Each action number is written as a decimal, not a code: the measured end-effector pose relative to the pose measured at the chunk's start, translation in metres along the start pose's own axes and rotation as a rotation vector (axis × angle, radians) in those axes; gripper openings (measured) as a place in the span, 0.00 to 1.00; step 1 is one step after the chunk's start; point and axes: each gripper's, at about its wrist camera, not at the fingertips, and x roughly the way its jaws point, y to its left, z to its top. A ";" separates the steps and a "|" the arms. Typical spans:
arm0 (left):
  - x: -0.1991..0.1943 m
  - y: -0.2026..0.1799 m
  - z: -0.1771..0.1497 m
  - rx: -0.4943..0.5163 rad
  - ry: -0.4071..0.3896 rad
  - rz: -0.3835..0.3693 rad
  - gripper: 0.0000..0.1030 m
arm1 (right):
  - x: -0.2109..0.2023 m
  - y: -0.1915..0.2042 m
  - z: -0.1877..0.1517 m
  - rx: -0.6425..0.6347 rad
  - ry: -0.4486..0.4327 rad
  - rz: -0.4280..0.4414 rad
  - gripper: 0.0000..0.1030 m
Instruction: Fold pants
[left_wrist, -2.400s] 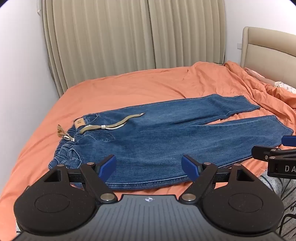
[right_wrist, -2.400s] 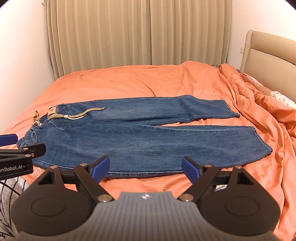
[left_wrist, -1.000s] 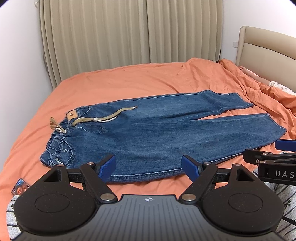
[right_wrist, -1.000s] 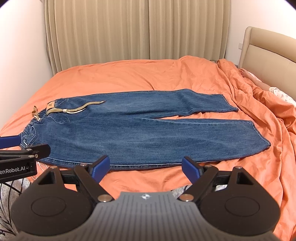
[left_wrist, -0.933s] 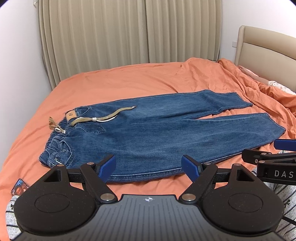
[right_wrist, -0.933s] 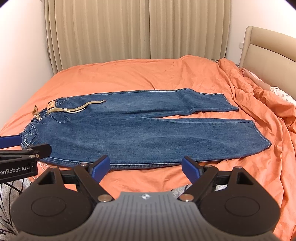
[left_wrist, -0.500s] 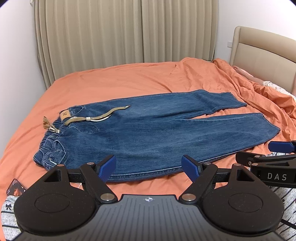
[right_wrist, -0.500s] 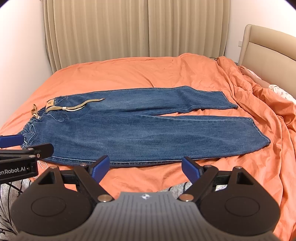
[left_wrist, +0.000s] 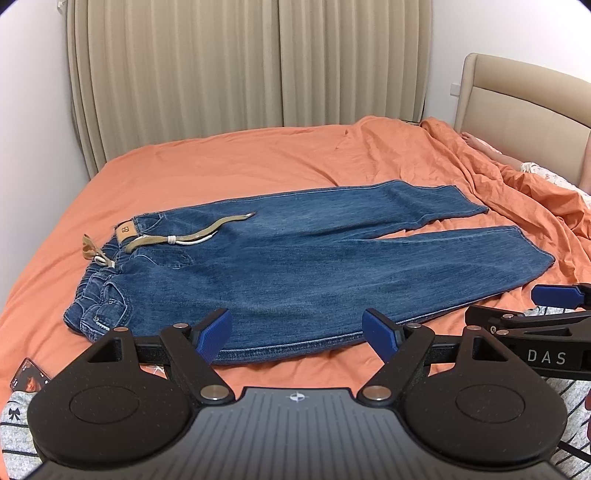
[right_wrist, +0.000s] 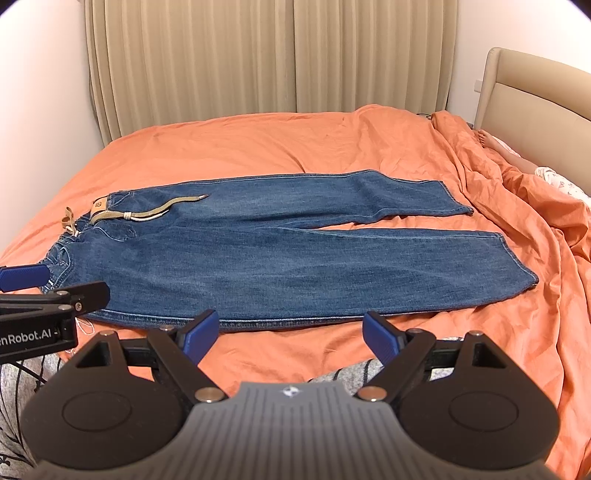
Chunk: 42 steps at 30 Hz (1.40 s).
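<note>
Currently, an orange bedsheet (right_wrist: 240, 147) covers the bed, with beige curtains (right_wrist: 258, 55) behind it. Blue jeans (right_wrist: 277, 258) lie flat and unfolded on the sheet, waistband at the left, both legs extending right and splayed apart at the hems. A tan drawstring (right_wrist: 155, 212) lies across the waistband. The left gripper (left_wrist: 297, 334) and right gripper (right_wrist: 291, 334) hover at the near edge of the jeans, jaws spread apart and holding nothing.
</note>
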 end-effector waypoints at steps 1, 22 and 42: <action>0.000 0.000 0.000 0.000 0.000 0.000 0.91 | 0.000 0.000 0.000 0.001 0.000 0.000 0.79; -0.001 -0.003 0.000 0.000 0.000 -0.001 0.91 | -0.003 -0.002 -0.002 -0.001 -0.005 0.000 0.79; 0.043 0.064 0.031 -0.030 0.012 -0.001 0.76 | 0.056 -0.003 0.019 -0.057 -0.019 0.059 0.79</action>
